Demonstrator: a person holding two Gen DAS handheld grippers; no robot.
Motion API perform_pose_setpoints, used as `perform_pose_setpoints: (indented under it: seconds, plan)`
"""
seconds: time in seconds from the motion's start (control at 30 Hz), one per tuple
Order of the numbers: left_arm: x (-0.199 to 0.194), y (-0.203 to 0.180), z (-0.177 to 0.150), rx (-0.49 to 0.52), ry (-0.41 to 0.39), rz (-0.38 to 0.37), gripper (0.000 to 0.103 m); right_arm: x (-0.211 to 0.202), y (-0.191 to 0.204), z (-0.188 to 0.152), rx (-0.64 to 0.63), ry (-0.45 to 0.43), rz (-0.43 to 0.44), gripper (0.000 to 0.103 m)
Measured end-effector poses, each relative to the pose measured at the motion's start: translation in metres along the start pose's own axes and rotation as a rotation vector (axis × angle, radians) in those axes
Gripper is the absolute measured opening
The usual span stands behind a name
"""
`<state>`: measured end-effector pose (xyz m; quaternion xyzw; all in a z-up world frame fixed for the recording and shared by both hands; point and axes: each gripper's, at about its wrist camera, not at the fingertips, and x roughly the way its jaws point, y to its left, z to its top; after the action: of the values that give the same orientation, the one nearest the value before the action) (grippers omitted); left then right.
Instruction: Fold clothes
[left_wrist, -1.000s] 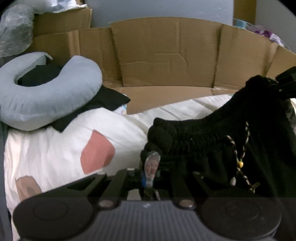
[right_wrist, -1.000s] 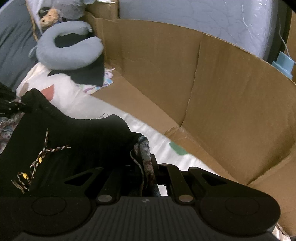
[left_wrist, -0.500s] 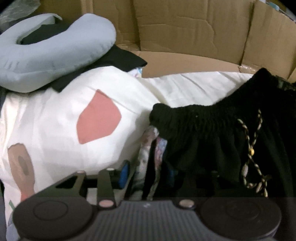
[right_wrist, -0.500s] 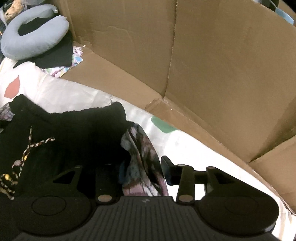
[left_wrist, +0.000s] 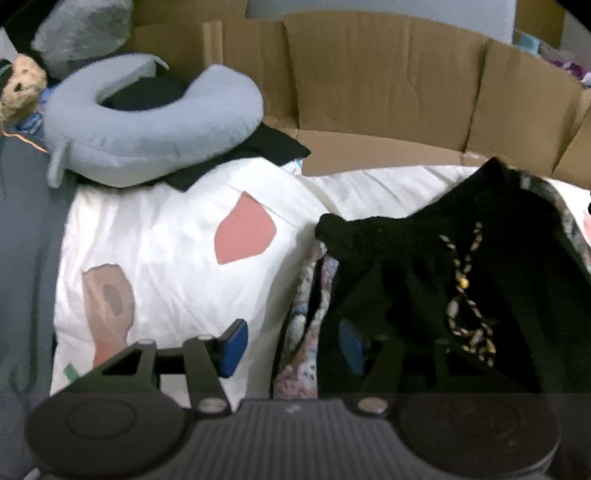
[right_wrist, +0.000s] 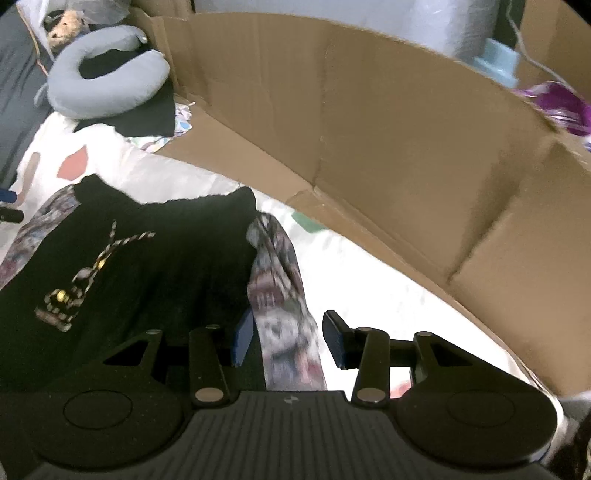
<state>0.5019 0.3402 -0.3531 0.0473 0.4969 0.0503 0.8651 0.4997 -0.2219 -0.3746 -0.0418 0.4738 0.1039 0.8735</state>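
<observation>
Blue-padded jaws of the left gripper (left_wrist: 291, 347) have just been opening and stand apart, the garment's edge loose between them, unpinched. Right gripper (right_wrist: 286, 338) likewise just opened and stands spread, patterned fabric between its pads without pressure. Release step, judged: black shorts (left_wrist: 443, 295) with ribbed elastic waistband and braided drawcord (left_wrist: 465, 291) lie on the white quilt (left_wrist: 177, 258), centre-right. Next calls for a fresh grasp for another fold. Far: corrugated cardboard wall (right_wrist: 369, 129), soft grey U-shaped pillow (left_wrist: 147, 125).
</observation>
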Motion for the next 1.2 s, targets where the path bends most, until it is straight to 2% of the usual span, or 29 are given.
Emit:
perform_pose_setpoints:
  seconds: [0.33, 0.57, 0.8, 0.93, 1.2]
  plan:
    - [-0.072, -0.027, -0.023, -0.003, -0.051, -0.064, 0.058, -0.084, -0.013, -0.055, 0.028, -0.031, 0.019, 0.049]
    - [-0.116, -0.083, -0.058, 0.004, -0.093, -0.152, 0.057, -0.132, -0.022, -0.105, 0.05, -0.041, 0.026, 0.049]
    - [-0.157, -0.15, -0.1, 0.031, -0.128, -0.225, 0.057, -0.172, -0.036, -0.164, 0.07, -0.045, -0.008, 0.049]
    - [-0.169, -0.181, -0.119, 0.02, -0.133, -0.278, 0.052, -0.185, -0.041, -0.195, 0.093, -0.035, -0.027, 0.049]
    - [-0.162, -0.235, -0.149, 0.05, -0.113, -0.412, 0.052, -0.186, -0.051, -0.254, 0.189, -0.029, -0.046, 0.049]
